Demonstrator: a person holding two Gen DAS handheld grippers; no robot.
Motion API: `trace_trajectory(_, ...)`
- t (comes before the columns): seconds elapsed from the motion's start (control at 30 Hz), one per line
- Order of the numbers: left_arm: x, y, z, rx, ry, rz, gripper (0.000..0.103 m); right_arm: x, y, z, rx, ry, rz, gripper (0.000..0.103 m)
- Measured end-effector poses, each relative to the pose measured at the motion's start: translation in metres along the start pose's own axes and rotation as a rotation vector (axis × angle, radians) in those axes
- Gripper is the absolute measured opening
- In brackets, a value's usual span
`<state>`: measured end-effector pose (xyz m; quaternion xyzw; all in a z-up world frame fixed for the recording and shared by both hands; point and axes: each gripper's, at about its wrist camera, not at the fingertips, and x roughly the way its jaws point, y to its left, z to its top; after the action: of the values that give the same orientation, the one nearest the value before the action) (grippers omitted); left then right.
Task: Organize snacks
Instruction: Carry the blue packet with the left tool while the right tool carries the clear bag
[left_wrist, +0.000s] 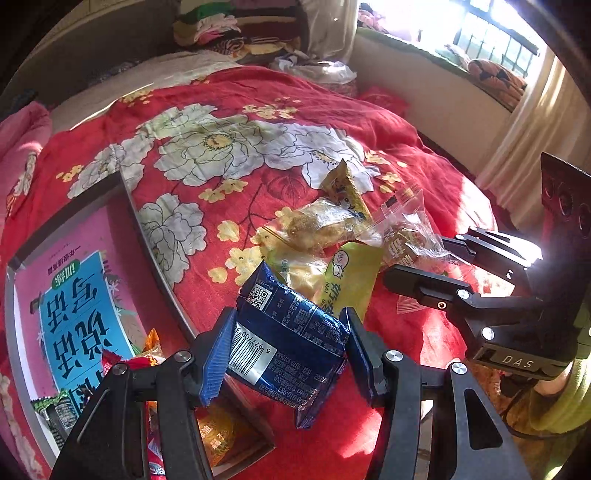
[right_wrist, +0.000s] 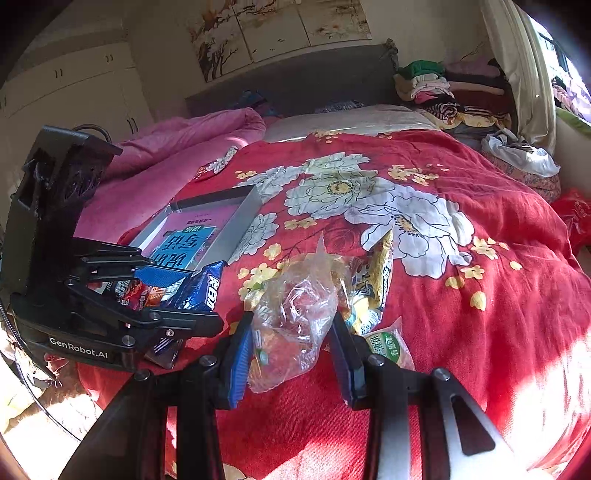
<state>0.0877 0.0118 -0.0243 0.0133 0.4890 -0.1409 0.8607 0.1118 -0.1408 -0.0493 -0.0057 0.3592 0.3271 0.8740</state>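
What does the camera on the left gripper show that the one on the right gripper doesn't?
Only the left view shows the barred window, the orange cushion on its sill, and the barcode side of the dark blue packet held in the left gripper.

Only the right view shows the white wardrobe, the blossom paintings over the headboard, and the clear plastic bag held in the right gripper.

Both show the red flowered blanket, the box with the pink and blue card, the snack pile and the stacked clothes.
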Motion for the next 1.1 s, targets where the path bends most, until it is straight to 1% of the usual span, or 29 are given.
trace_trajectory(0.37, -0.040, 0.014, -0.012, -0.114, -0.097, -0.017, 0.058, -0.012, -0.009, 0.003, 0.033, -0.028, -0.052, 0.040)
trace_trajectory(0.47, -0.051, 0.019, -0.013, -0.127, -0.122, 0.003, 0.058, -0.016, -0.010, 0.004, 0.038, -0.036, -0.064, 0.040)
trace_trajectory(0.6, -0.064, 0.026, -0.016, -0.155, -0.152, 0.011, 0.058, -0.021, -0.012, 0.005, 0.047, -0.051, -0.078, 0.040)
trace_trajectory(0.83, -0.085, 0.040, -0.023, -0.204, -0.199, 0.036, 0.059, -0.032, -0.007, 0.010, 0.041, -0.076, -0.074, 0.040)
trace_trajectory(1.1, -0.107, 0.064, -0.035, -0.276, -0.239, 0.061, 0.059, -0.037, 0.012, 0.015, 0.008, -0.087, -0.049, 0.040)
